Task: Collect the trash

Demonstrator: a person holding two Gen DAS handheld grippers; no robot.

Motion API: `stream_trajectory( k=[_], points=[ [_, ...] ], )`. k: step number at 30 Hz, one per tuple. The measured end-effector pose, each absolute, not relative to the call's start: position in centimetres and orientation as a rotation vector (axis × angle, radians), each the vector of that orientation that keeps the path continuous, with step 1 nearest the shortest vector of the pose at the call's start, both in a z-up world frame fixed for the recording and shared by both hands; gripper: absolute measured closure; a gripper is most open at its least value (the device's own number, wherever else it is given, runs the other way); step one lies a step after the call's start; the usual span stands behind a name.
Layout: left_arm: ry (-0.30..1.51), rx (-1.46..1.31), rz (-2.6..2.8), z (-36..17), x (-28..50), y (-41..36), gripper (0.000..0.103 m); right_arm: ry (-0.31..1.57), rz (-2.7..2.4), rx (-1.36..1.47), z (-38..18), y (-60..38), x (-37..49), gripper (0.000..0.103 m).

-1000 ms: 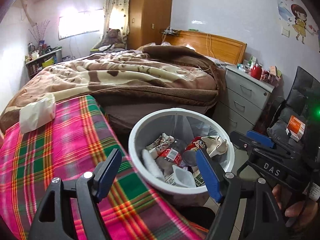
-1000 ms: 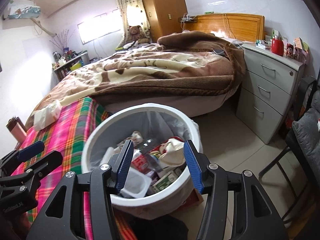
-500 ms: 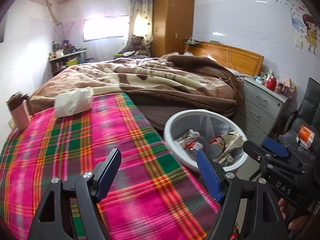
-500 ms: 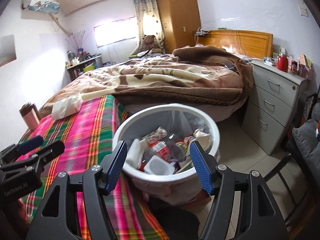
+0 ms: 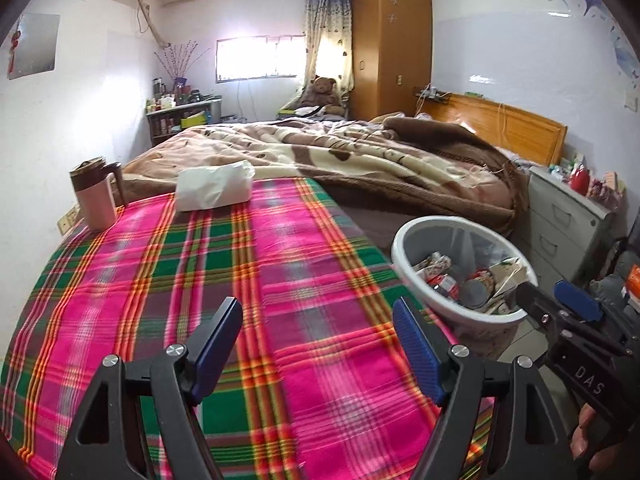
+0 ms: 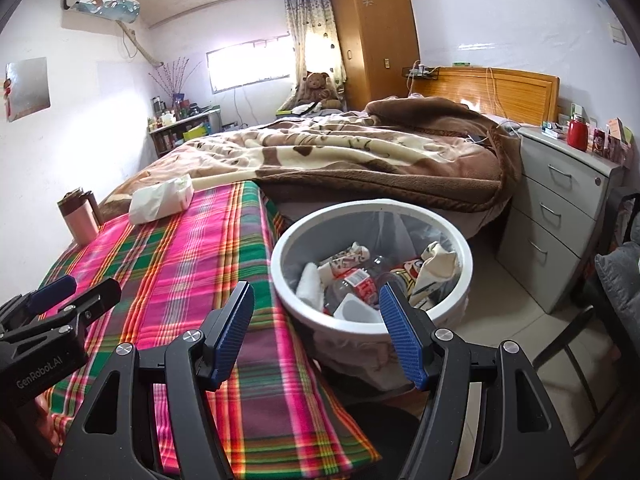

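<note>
Just ahead of the right gripper (image 6: 316, 330), empty with jaws spread, the white bin (image 6: 372, 322) brims with crumpled wrappers and bottles; the left gripper (image 5: 318, 350) gapes too.

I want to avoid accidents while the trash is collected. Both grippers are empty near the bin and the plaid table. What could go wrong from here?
1. The white trash bin stands close against the table edge, under the open right gripper; a bump might tip it.
2. The pink mug stands near the table's far corner; a reach by the open left gripper for the white tissue pack might knock it.
</note>
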State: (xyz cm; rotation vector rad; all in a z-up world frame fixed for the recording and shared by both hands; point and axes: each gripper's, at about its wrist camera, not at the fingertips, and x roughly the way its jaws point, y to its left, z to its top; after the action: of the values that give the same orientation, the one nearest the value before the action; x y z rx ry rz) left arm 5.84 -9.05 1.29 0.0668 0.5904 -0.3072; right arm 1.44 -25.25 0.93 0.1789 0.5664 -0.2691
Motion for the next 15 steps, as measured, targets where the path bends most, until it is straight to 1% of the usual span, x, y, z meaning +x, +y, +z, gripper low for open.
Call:
stream_trajectory(
  k=[15],
  points=[
    [0.596,0.078,-0.303,0.7,4.7,-8.9,0.024,0.543,-0.282,0.169,1.2,-24.3,0.9,0.036]
  ],
)
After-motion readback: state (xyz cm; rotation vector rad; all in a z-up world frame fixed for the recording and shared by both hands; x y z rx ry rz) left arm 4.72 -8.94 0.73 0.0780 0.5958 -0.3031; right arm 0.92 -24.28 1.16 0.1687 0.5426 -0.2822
